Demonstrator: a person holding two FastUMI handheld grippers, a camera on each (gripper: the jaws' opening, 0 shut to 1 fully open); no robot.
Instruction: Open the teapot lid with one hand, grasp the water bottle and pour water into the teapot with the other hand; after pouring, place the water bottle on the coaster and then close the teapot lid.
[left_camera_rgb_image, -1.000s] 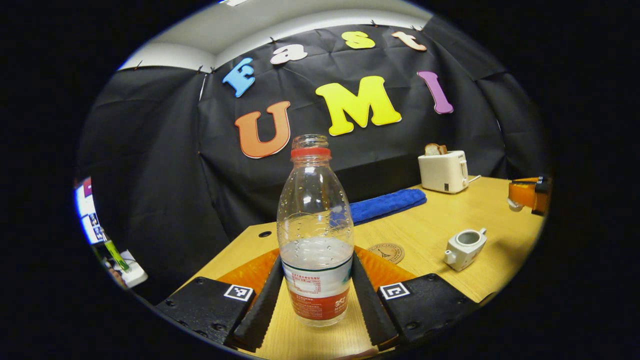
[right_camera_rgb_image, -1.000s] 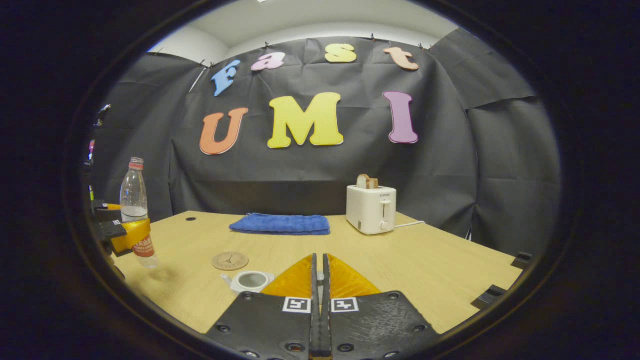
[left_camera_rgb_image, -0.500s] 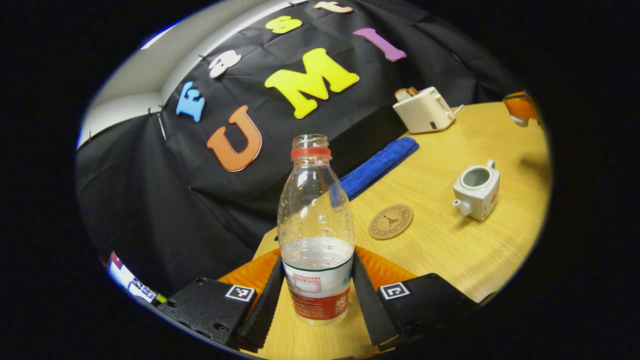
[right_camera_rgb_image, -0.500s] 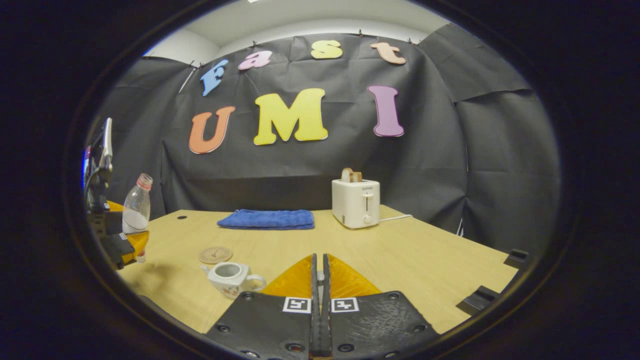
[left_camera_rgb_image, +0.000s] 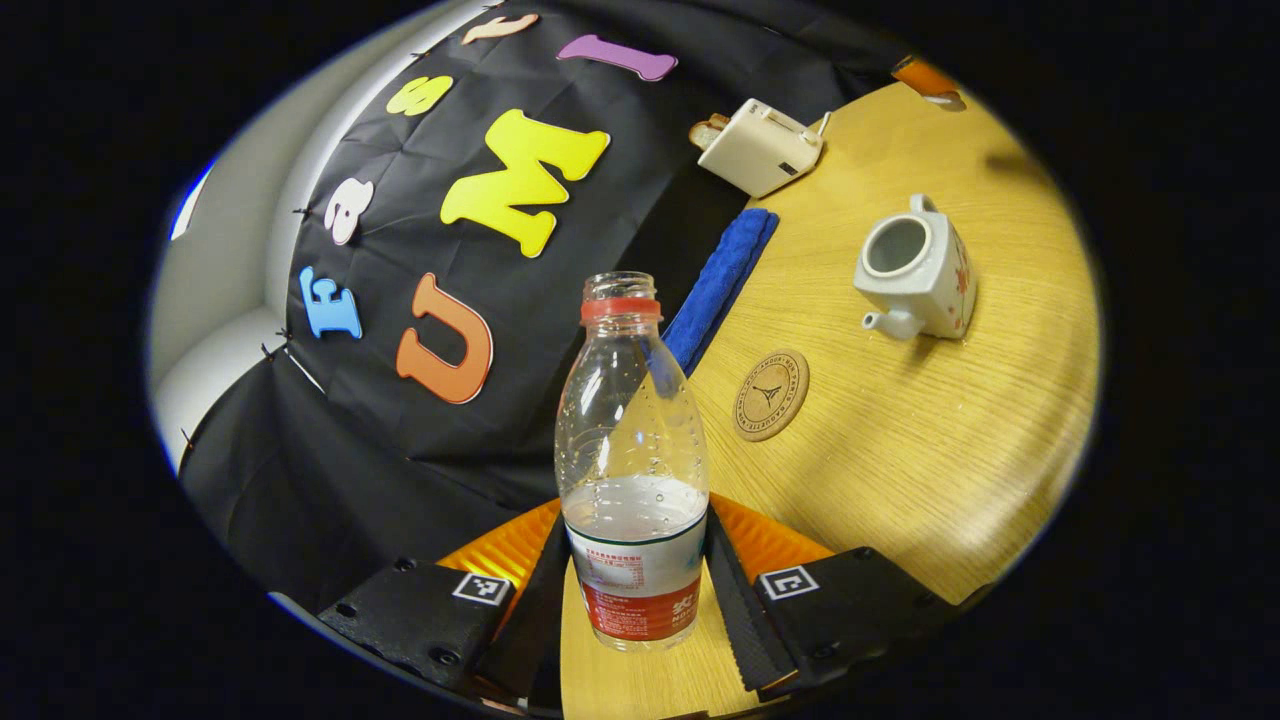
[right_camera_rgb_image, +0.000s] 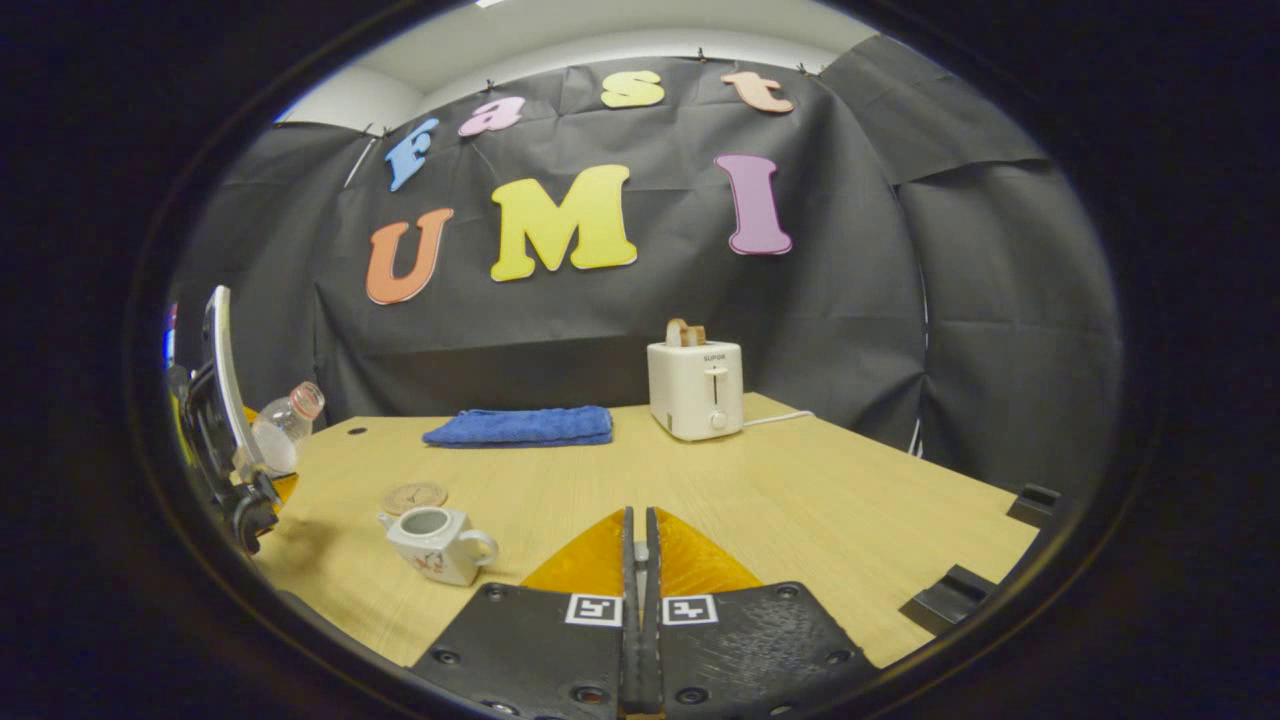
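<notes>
Jaws clamp water bottle (left_camera_rgb_image: 632, 470), apparently tilted toward teapot (left_camera_rgb_image: 915, 268).

The toaster (right_camera_rgb_image: 695, 388) carries a small brand word on its front — too small to read. The water bottle (left_camera_rgb_image: 632, 480) label print is blurred — unreadable.

Black cloth wall (right_camera_rgb_image: 620, 320) hangs beyond fingers, creased, pinned at top – pale ceiling (right_camera_rgb_image: 600, 35) above it. Light wood table (right_camera_rgb_image: 800, 500) spreads ahead of fingers. White toaster (right_camera_rgb_image: 695, 388) with bread near far edge, blue towel (right_camera_rgb_image: 520, 425) folded left of it.
</notes>
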